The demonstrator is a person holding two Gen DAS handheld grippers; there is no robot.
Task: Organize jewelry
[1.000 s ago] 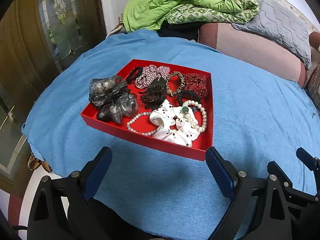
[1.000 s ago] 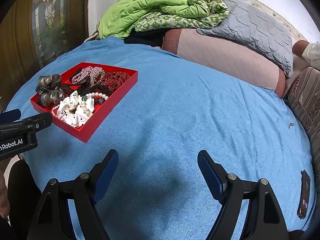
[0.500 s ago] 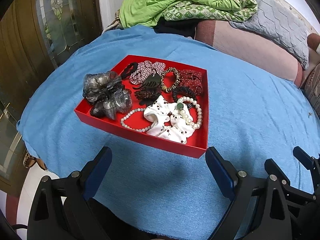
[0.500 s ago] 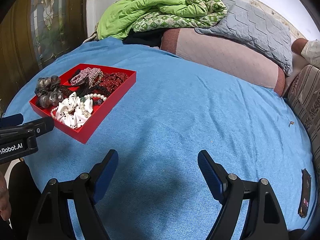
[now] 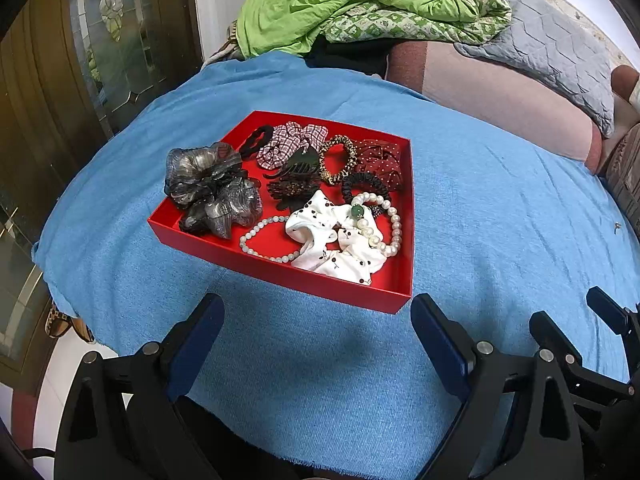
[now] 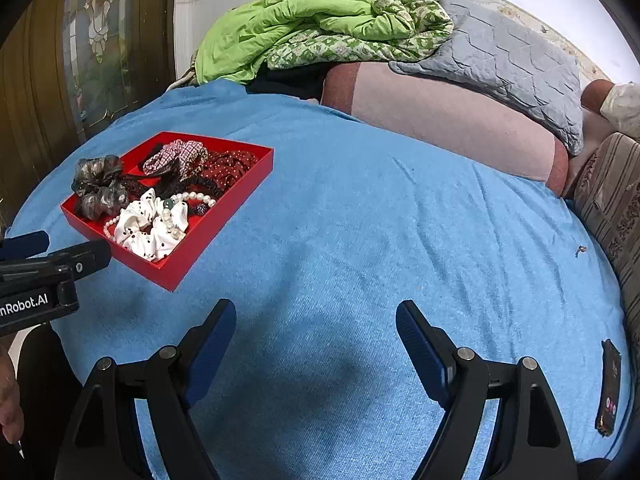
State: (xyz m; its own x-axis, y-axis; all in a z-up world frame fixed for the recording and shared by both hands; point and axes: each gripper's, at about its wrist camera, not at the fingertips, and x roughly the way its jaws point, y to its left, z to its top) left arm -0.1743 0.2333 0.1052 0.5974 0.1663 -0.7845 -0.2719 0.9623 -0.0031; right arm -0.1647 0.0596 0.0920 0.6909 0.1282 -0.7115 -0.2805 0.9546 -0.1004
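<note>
Blue cloth covers the bed on which a red tray lies, with green bedding heaped behind it and a phone near the cloth's right edge. Tray contents: a grey organza scrunchie at left, a white spotted scrunchie at the near right corner with a pearl bracelet lying over it, a second bead bracelet beside it, and dark clips and smaller scrunchies packed toward the far wall. My left gripper hangs just short of the tray's near wall, jaws spread and holding nothing; my right gripper hovers over bare cloth well apart from the tray, jaws likewise spread and empty. Over the past second the tray has slid slightly lower and nearer in the left view, so my left gripper has eased toward it, while nothing in the tray has shifted. Every piece sits inside the tray, though mingled; this fits either a gathered set or one awaiting sorting.
</note>
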